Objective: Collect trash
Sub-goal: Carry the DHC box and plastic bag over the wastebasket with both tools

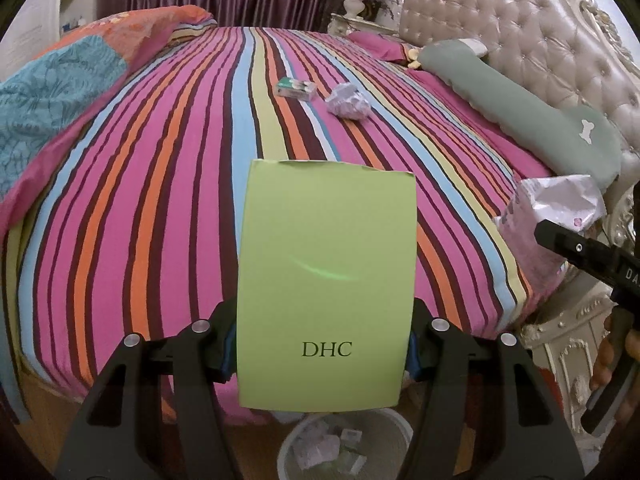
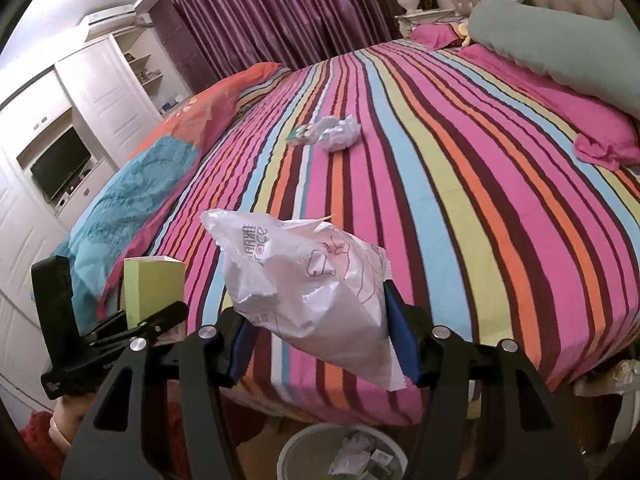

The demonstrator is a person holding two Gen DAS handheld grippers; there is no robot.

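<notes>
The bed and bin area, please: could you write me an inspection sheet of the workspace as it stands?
Surface: striped bedsheet, fairly flat.
Job's things: green DHC box in left gripper; white crumpled bag in right gripper; small carton and crumpled wrapper on the bed; white bin below, already holding trash.
Clutter: folded quilt, green pillow.
Grippers: both closed on their items.
Cables: nothing seen.
Surroundings: purple curtain, white cabinets, tufted headboard.

A home bedroom: striped bed [image 1: 160, 208], tufted headboard [image 1: 532, 36], purple curtains [image 2: 272, 12], and seemingly a television [image 2: 60, 168] among white cupboards [image 2: 104, 92].
</notes>
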